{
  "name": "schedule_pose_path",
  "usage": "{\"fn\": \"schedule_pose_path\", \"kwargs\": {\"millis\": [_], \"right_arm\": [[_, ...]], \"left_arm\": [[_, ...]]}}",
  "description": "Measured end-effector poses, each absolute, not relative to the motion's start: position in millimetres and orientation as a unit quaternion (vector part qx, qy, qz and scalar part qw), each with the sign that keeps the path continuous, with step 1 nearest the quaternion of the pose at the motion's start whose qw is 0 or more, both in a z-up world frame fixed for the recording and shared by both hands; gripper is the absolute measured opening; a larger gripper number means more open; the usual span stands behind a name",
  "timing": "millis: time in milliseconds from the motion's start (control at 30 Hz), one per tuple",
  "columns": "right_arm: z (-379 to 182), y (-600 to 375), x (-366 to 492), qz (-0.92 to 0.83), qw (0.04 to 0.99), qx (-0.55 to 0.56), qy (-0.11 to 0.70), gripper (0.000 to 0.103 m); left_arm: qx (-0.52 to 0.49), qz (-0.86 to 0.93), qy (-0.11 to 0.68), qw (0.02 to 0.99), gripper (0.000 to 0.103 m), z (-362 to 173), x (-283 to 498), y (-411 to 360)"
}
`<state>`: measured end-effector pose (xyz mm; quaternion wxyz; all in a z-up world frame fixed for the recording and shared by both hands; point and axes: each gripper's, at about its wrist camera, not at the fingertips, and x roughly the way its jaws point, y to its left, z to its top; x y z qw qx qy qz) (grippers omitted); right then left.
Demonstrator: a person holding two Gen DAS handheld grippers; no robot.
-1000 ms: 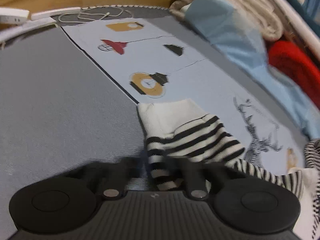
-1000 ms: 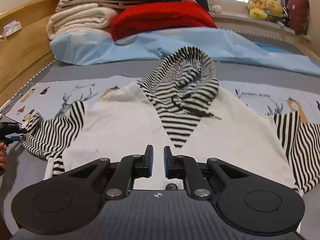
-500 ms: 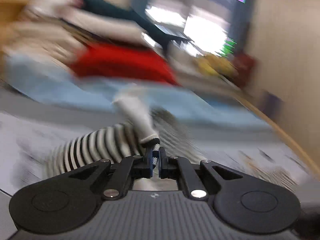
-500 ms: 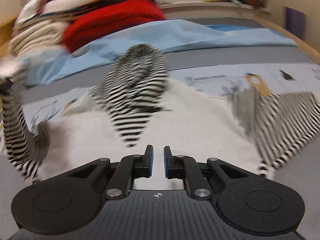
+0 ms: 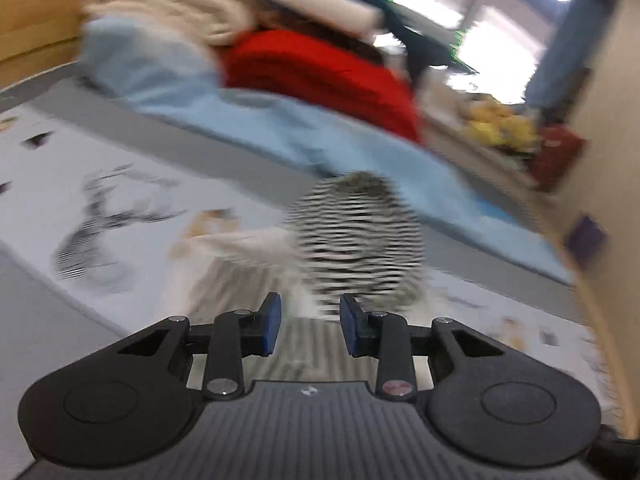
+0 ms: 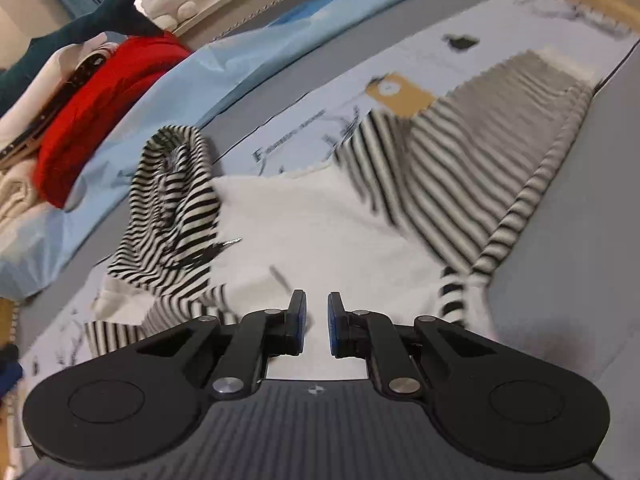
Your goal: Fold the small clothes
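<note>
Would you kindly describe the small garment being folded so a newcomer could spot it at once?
Start at the grey bed with its pale printed sheet. On that sheet, spread flat, lies the small white hooded top with black-and-white striped sleeves. Its striped hood and sleeves set it apart from the plain red blanket and light blue cloth behind.

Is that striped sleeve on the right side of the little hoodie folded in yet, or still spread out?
Spread out. The right sleeve lies flat beside the white body, not over it.

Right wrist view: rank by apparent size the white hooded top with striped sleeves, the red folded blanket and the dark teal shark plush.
1. White hooded top with striped sleeves, largest, but nearest.
2. Red folded blanket.
3. Dark teal shark plush, partly cut off, so unsure against the blanket.
</note>
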<state>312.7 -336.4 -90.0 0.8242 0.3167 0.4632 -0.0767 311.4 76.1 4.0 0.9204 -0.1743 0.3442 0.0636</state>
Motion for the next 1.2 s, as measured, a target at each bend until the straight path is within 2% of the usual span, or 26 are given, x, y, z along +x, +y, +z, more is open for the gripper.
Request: {"fn": "schedule_pose_path", "kwargs": {"millis": [67,233,300,433,467,600,633,667,700,800,933,967,1033,1133,1200], "right_arm": [[-100.7,-333.4,318.9,-0.066,0.814,0.331,0.473,0.012],[-135.1,-321.7,333.1,-0.044,0.782,0.38,0.493,0.012],[-152.6,-317.7,339.5,-0.033,0.753,0.427,0.499,0.017],[-172.7,-307.1,348.5,-0.048,0.721,0.467,0.51,0.043],[-175.3,-305.0,351.1,-0.051,0.718,0.47,0.511,0.046],[-177.6,-300.3,360.0,-0.055,0.72,0.473,0.504,0.045],[-176.3,-300.2,361.6,-0.054,0.726,0.467,0.502,0.033],[-174.3,-300.1,362.8,-0.054,0.734,0.459,0.497,0.01],[-170.9,-299.4,363.6,-0.054,0.744,0.449,0.492,0.005],[-138.9,-298.2,360.0,-0.038,0.799,0.408,0.439,0.005],[-61.0,-287.5,326.3,0.009,0.917,0.293,0.272,0.005],[-57.8,-289.4,319.8,0.0,0.925,0.277,0.261,0.005],[-74.1,-299.6,319.4,-0.056,0.913,0.259,0.311,0.005],[-133.0,-318.9,336.3,-0.13,0.829,0.259,0.478,0.007],[-152.1,-336.8,328.9,-0.173,0.785,0.316,0.503,0.011]], "left_arm": [[-0.173,0.098,0.376,0.905,0.035,-3.7,321.9,94.8],[-0.164,0.122,0.363,0.909,0.035,-2.7,334.4,119.4],[-0.168,0.119,0.361,0.91,0.035,-4.6,337.2,124.2],[-0.165,0.11,0.361,0.911,0.035,-2.7,348.0,125.4],[-0.162,0.11,0.359,0.913,0.035,-2.3,349.6,126.7],[-0.155,0.117,0.353,0.915,0.035,-2.0,353.2,133.9],[-0.156,0.119,0.353,0.915,0.035,-2.7,354.3,136.6],[-0.158,0.122,0.354,0.914,0.035,-3.5,355.4,139.2],[-0.16,0.125,0.355,0.913,0.035,-4.1,356.4,141.2],[-0.165,0.129,0.356,0.911,0.035,-5.7,358.8,145.1],[-0.16,0.127,0.364,0.909,0.035,-9.0,362.8,143.3],[-0.158,0.126,0.37,0.907,0.035,-11.2,364.3,142.2],[-0.16,0.125,0.389,0.899,0.035,-18.1,367.4,139.8],[-0.164,0.119,0.417,0.886,0.035,-30.5,371.2,133.9],[-0.176,0.109,0.434,0.877,0.035,-38.1,372.6,130.8]]}}
